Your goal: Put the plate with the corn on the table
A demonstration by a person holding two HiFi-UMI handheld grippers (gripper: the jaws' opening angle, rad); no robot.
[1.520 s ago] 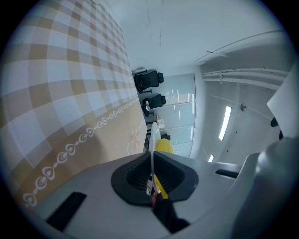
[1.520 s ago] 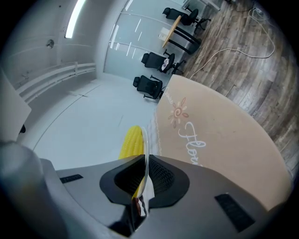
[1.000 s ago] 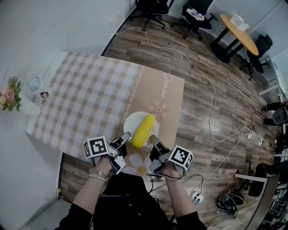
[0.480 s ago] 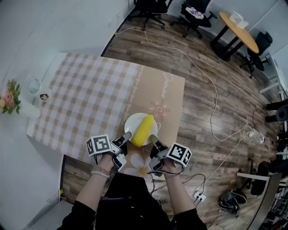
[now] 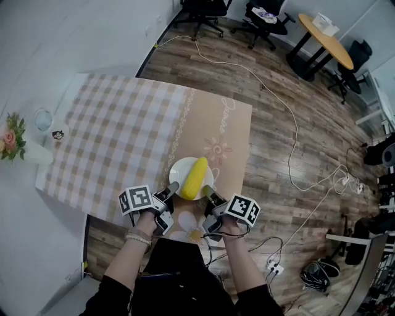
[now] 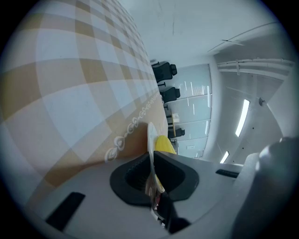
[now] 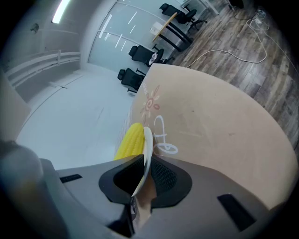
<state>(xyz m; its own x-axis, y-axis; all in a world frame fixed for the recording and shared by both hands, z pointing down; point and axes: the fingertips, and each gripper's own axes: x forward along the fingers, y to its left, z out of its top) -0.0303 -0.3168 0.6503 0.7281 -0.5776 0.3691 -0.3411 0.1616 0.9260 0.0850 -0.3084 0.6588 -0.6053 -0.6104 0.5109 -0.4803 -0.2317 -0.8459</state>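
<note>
Gripping the plate (image 5: 176, 168) from two sides, both grippers sit at the near edge of the table (image 5: 117, 133).

- Left gripper (image 5: 172, 187): jaws closed down to a narrow gap on the plate's left rim. Its own view shows the thin white edge pinched between the dark pads.
- Right gripper (image 5: 207, 192): jaws likewise nearly together, clamped on the near-right rim. The rim runs edge-on through the gap in its own view.
- Plate: white, round, held about level over the plain tan band of the tablecloth (image 5: 228, 133), just beyond a printed flower. Whether its base touches the cloth cannot be told.
- Corn (image 5: 195, 178): one yellow cob lying flat on the plate, between the two grippers. Its long axis runs away from the person, with the far end leaning slightly to the right and the near end close to the rim by the grippers. It spans most of the plate.
- Tablecloth: beige-and-white check on the left part, tan band with pale floral print on the right.
- Far left of the table: pink flowers in a white vase (image 5: 13, 141), a glass (image 5: 42, 118) and a small round item (image 5: 58, 134), well apart from the plate.
- Floor: wood planks, with a white cable (image 5: 281, 108) trailing across.
- Background: black office chairs (image 5: 207, 8) and a round wooden side table (image 5: 327, 38).
</note>
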